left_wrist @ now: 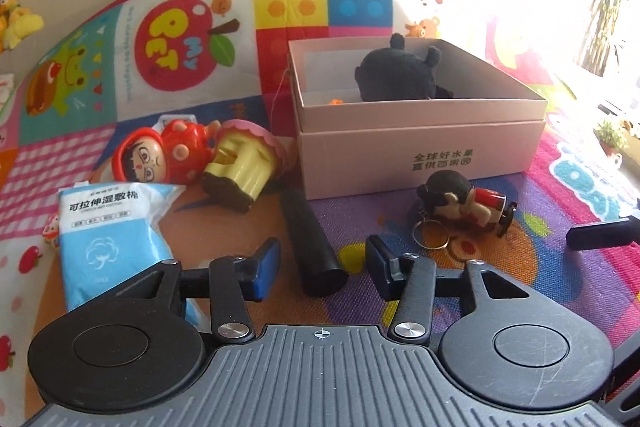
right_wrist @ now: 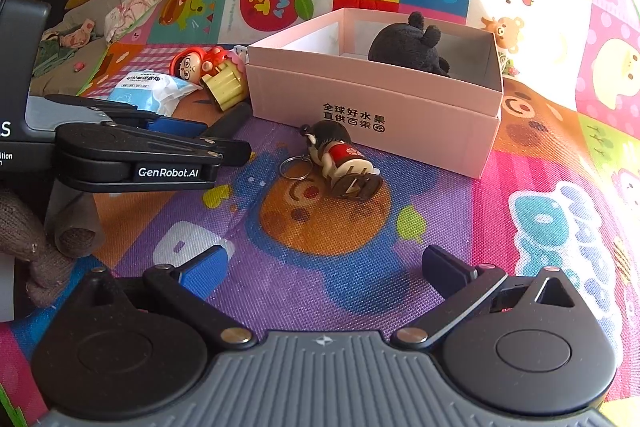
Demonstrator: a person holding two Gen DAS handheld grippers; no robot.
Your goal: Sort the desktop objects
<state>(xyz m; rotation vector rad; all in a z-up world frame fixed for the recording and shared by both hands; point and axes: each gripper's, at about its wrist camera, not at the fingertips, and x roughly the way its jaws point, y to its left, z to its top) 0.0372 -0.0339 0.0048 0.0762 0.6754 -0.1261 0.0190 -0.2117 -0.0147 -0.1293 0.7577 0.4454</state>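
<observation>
Black cylinder (left_wrist: 312, 239): matte, smooth and slightly tapered, with a flat round end. It lies on the play mat (left_wrist: 520, 267); its far end is near the corner of the pink box (left_wrist: 420, 155) and its near end sits between the pads of the left gripper (left_wrist: 322, 255). Jaws straddle it with a gap visible on each side, not pressing. Right gripper (right_wrist: 324, 263): jaws spread wide over bare mat, holding nothing. Keychain figurine (left_wrist: 468, 203) lies just right of the cylinder. Black plush (left_wrist: 396, 75) is inside the box.
</observation>
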